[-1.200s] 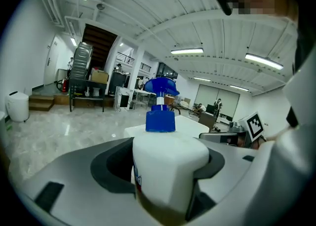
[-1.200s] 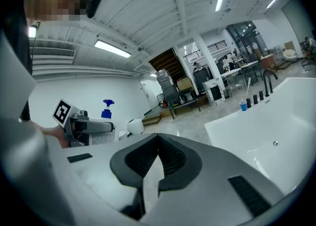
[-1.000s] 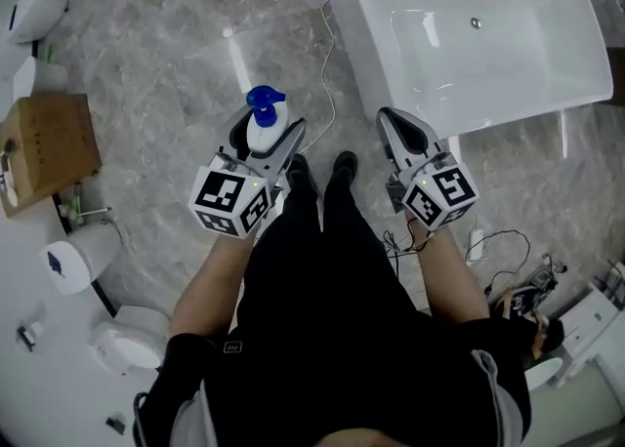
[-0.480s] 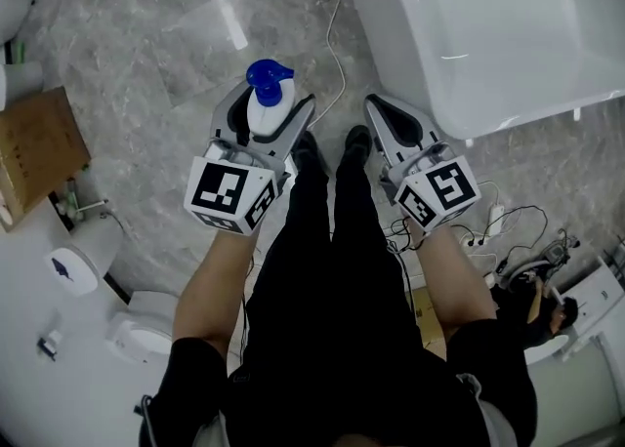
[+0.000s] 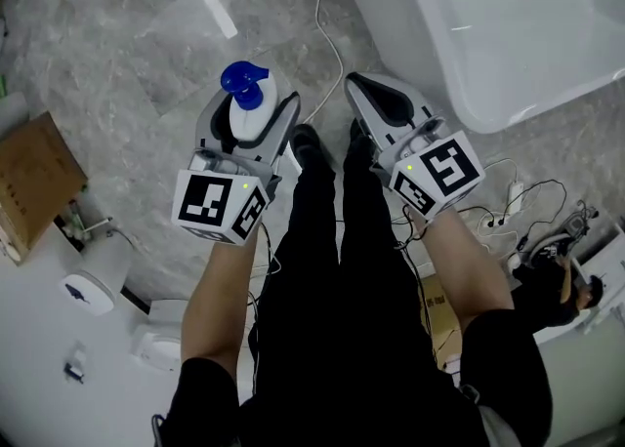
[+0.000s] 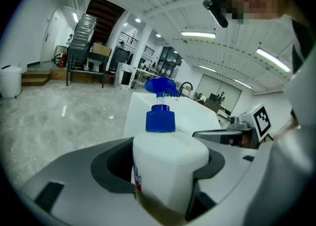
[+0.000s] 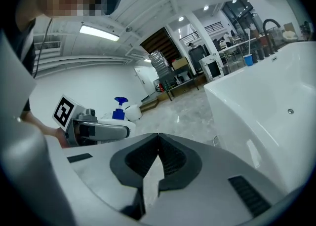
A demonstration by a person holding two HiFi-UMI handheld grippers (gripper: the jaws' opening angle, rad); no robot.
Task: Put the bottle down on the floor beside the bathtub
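A white bottle with a blue pump top sits upright between the jaws of my left gripper, which is shut on its body. The left gripper view shows the same bottle clamped close to the camera. My right gripper is held level beside it, shut with nothing between its jaws. The white bathtub fills the top right of the head view, well below both grippers. From the right gripper view the bathtub lies to the right and the bottle to the left.
Grey marble floor spreads to the left of the tub, with a thin cable trailing across it. A cardboard box stands at the left edge. Power cables and a plug strip lie at the right. The person's legs and shoes are below the grippers.
Both grippers have shifted up and slightly left in the head view, and the bathtub has slid toward the top right corner. The bottle stays clamped in the left gripper.
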